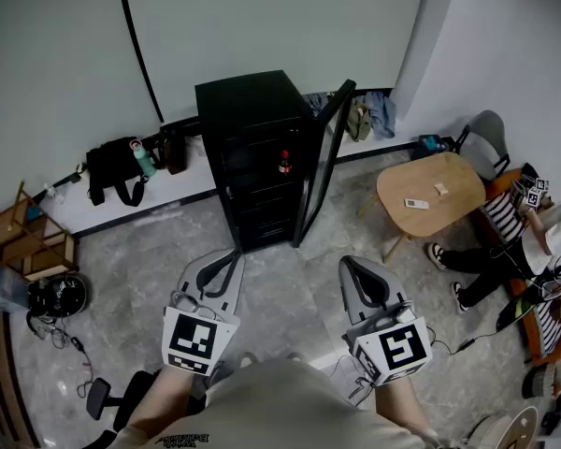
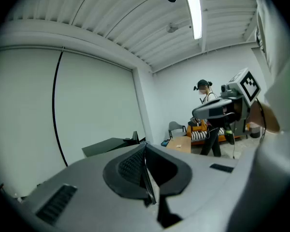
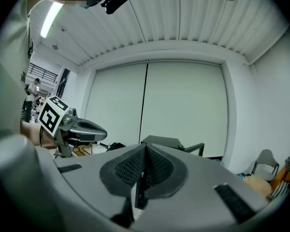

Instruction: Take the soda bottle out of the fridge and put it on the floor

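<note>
- Soda bottle [image 1: 284, 162] stands on a shelf inside the black fridge [image 1: 248, 120], whose door [image 1: 323, 162] is swung open to the right.
- We hold the left tool [image 1: 222, 271] and right tool [image 1: 360, 274] above the floor [image 1: 290, 297], each with jaws together and empty, well short of the fridge.
- A round table [image 1: 430, 193] stands right of the door.

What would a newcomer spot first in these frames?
The black fridge stands against the back wall, its door open, with the soda bottle upright on an upper shelf. In the foreground the left gripper and right gripper point toward it, both shut and empty. A round wooden table sits at the right.
</note>
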